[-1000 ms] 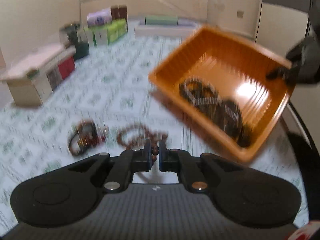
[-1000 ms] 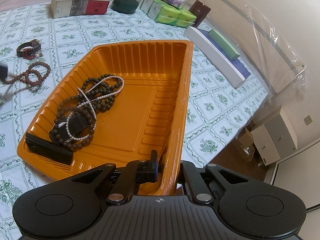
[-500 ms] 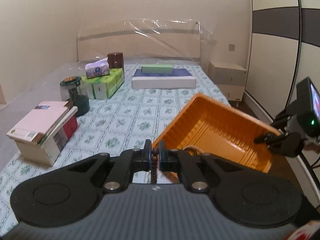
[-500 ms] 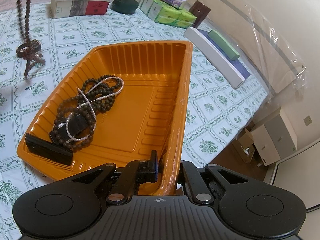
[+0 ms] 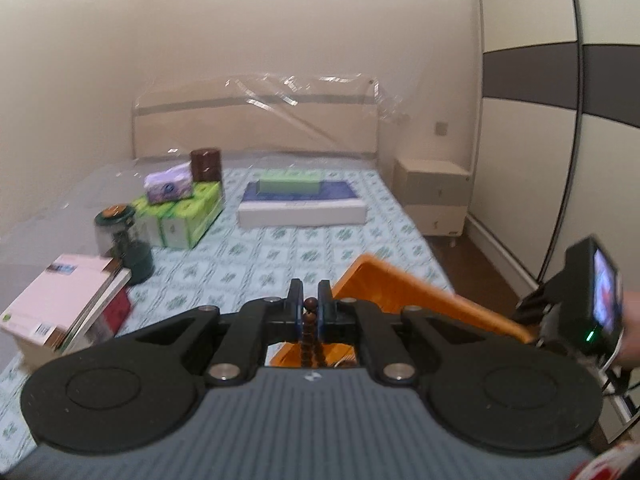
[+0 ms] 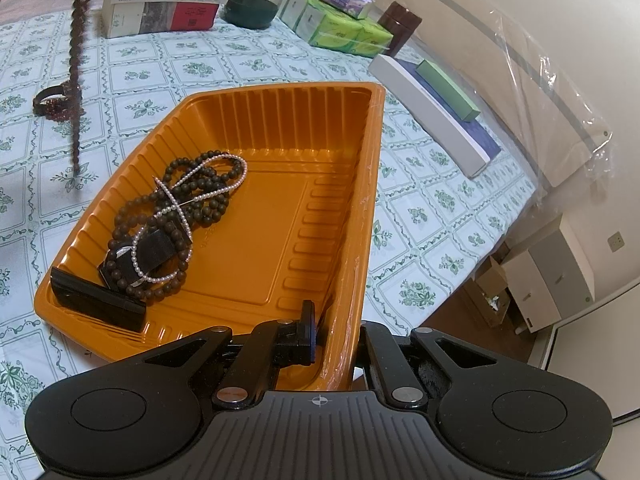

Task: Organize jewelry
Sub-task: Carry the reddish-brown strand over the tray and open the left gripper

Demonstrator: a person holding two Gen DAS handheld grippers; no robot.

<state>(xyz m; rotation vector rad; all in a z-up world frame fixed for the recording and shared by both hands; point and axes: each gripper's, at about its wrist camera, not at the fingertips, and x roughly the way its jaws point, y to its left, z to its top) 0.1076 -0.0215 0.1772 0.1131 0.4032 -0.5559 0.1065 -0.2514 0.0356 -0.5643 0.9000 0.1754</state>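
Jaws of the left gripper [image 5: 310, 304] are clamped on a brown bead strand [image 5: 310, 332]; only the right wrist view shows that strand [image 6: 76, 60] dangling beside the orange tray [image 6: 280, 220]. Jaws of the right gripper [image 6: 336, 332] are pinched on the tray's near rim. Dark beads [image 6: 192, 200] and a pearl string [image 6: 180, 208] are seen inside it, a bracelet [image 6: 52, 98] on the patterned cloth [image 6: 240, 60].
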